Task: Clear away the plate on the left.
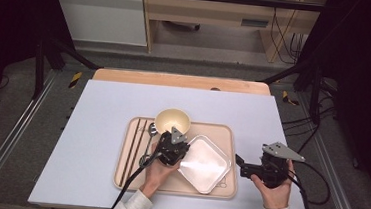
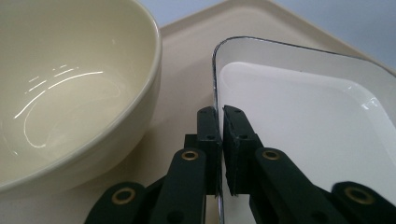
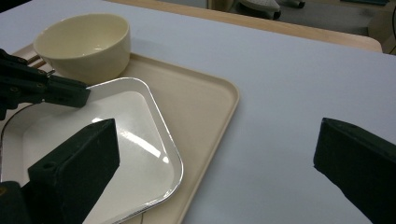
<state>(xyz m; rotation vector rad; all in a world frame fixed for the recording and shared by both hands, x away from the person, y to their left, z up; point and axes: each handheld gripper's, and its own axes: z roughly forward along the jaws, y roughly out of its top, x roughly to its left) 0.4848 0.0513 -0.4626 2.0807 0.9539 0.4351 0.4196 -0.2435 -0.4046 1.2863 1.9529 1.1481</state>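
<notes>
Left to right: chopsticks (image 1: 135, 143) and a spoon (image 1: 149, 142) lie on the beige tray (image 1: 221, 132), beside the cream bowl (image 1: 172, 120). Your left gripper (image 2: 221, 112) has its jaws pinched onto the rim of the white square dish (image 2: 317, 116), which rests on the tray just beside the bowl. Your right gripper (image 3: 215, 144) hovers off the tray's right edge, jaws wide apart and holding nothing.

Right hand-held gripper (image 3: 212, 163): jaws wide apart. Left hand-held gripper (image 3: 86, 95) clamps white square plate (image 3: 93, 154) rim, on beige tray (image 3: 205, 102) near cream bowl (image 3: 84, 44).
</notes>
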